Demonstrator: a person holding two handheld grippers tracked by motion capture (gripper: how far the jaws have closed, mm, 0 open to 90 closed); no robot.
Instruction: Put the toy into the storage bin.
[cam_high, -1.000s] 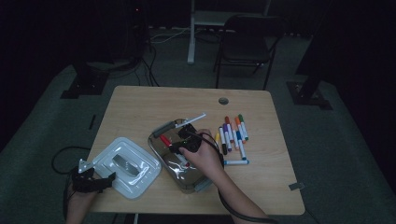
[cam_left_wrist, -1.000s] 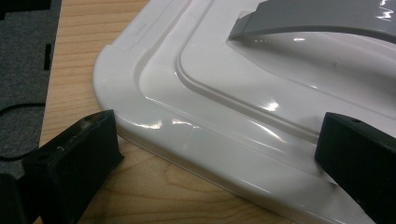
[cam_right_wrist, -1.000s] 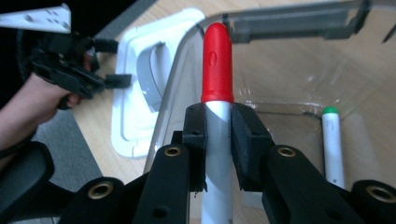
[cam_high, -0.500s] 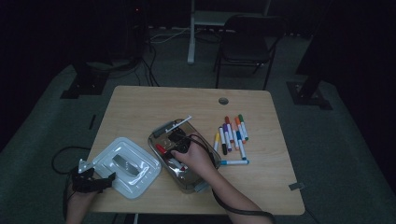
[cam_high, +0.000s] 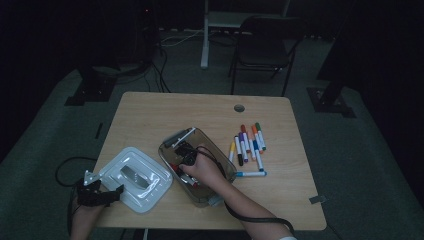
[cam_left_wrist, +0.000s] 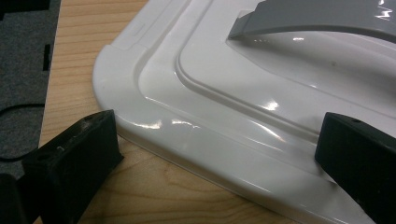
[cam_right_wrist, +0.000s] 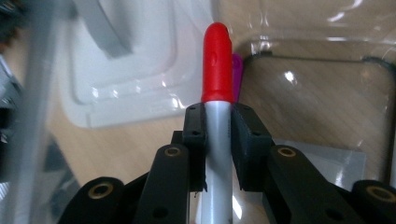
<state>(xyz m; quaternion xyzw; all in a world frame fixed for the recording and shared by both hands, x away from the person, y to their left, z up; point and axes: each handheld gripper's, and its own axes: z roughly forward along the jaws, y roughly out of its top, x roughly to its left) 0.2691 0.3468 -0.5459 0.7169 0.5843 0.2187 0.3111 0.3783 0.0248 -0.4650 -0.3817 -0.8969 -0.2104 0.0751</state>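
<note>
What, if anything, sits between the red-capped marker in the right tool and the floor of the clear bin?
Nothing visible blocks it. The right tool grips the red-capped marker inside the clear bin; a purple marker lies just behind its cap. The white lid lies aside, by the left tool.

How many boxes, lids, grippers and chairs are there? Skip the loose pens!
Clear box: 1
White lid: 1
Grippers: 2, the left gripper and the right gripper, which holds a red-capped marker
Chair: 1
Total: 5
</note>
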